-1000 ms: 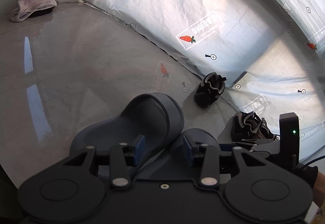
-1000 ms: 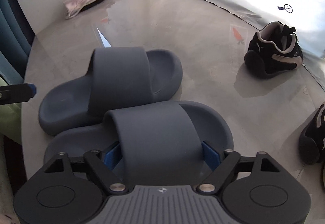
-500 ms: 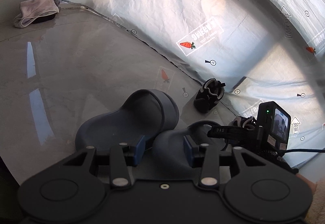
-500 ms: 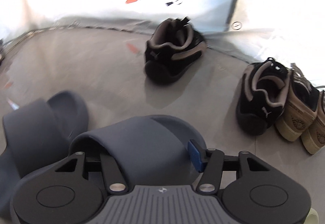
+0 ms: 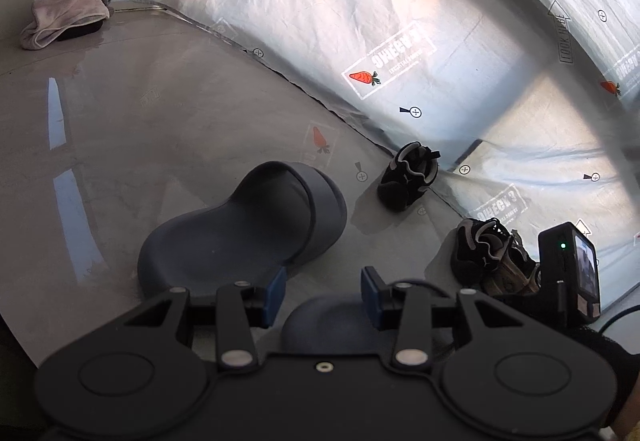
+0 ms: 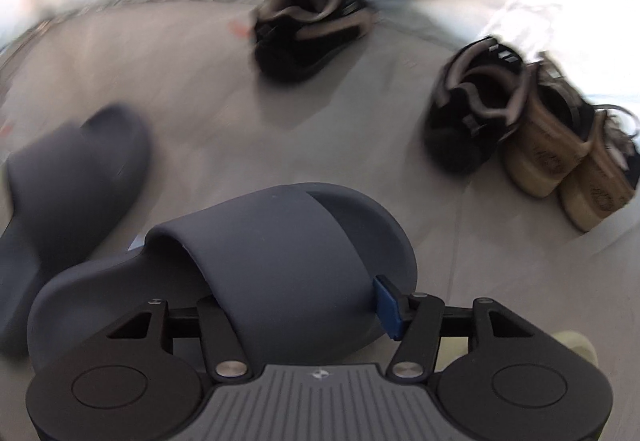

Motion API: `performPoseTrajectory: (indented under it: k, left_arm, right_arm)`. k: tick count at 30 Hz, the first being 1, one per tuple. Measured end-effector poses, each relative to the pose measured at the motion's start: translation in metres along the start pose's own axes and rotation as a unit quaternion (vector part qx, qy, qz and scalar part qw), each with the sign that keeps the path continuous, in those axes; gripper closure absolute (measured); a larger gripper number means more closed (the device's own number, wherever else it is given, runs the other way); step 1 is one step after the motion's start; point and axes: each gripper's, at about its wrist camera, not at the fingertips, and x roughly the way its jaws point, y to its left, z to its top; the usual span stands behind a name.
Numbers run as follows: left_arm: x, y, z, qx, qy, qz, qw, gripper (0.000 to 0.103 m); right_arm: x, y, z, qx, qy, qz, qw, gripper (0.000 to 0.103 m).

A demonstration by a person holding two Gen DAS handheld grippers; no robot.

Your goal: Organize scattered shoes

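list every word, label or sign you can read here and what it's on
"LOOK HERE": in an arrow printed on the silver sheet, and again further right.
Stamp beside the carrot: appears mirrored, not readable.
Circled plus marks: dotted across the sheet.
Black shoe logos: too small to read.

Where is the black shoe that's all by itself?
In the left wrist view, the lone black shoe sits right of centre on the floor, against the silver sheet, beyond the grey slide.

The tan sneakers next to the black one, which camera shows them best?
The right wrist view: both tan sneakers sit side by side in plain sight, only slightly blurred. In the left wrist view they are small, dark and mostly hidden behind the black sneaker and the camera.
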Motion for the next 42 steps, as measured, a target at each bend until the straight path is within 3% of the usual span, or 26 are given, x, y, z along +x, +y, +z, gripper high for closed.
performPoseTrajectory:
  k: [3,7,9,10,11,13,19,26,29,33,35,39,42]
  left_arm:
    - [0.004,-0.001,0.001,-0.004,-0.002,-0.003,1.0000,0.062]
    - [0.005,-0.001,0.001,-0.005,-0.001,0.000,1.0000,0.062]
    - [0.004,-0.001,0.001,-0.003,0.001,0.002,1.0000,0.062]
    - [0.004,0.000,0.000,-0.004,0.003,0.004,1.0000,0.062]
    - [0.005,0.001,-0.001,-0.005,0.005,0.005,1.0000,0.062]
    - [0.005,0.001,-0.002,-0.008,0.011,0.007,0.9999,0.062]
    - [0.000,-0.001,-0.001,-0.003,0.008,0.005,1.0000,0.062]
    - [-0.004,0.004,-0.007,-0.017,0.013,0.015,0.9997,0.062]
    - [-0.007,0.002,-0.008,-0.012,0.012,0.016,0.9997,0.062]
    - [-0.011,0.000,-0.010,-0.005,0.008,0.019,0.9998,0.062]
    - [-0.011,0.000,-0.011,-0.009,0.009,0.020,0.9997,0.062]
    - [-0.012,-0.002,-0.013,-0.009,0.011,0.018,0.9997,0.062]
    - [-0.014,-0.005,-0.015,-0.003,0.012,0.016,0.9998,0.062]
  right_arm:
    - [-0.003,0.013,-0.010,-0.034,0.040,0.033,0.998,0.033]
    - [-0.004,0.020,-0.013,-0.047,0.015,0.036,0.998,0.034]
    - [-0.004,0.023,-0.012,-0.083,0.006,0.023,0.996,0.034]
    - [-0.003,0.026,-0.011,-0.110,0.008,0.014,0.994,0.032]
    - [-0.002,0.028,-0.009,-0.130,0.018,0.021,0.991,0.024]
    - [0.001,0.027,-0.002,-0.161,0.058,0.072,0.983,0.012]
    - [-0.008,-0.004,0.029,-0.125,0.065,0.195,0.971,0.012]
    - [0.008,-0.007,0.041,-0.206,0.123,0.248,0.938,0.012]
    - [0.011,0.009,0.042,-0.246,0.130,0.236,0.931,0.012]
    - [0.018,0.015,0.037,-0.252,0.124,0.203,0.938,0.016]
    - [0.013,0.010,0.036,-0.233,0.102,0.209,0.944,0.025]
    - [0.011,-0.011,0.039,-0.141,0.078,0.194,0.968,0.026]
    - [0.010,-0.031,0.046,-0.055,0.073,0.157,0.983,0.026]
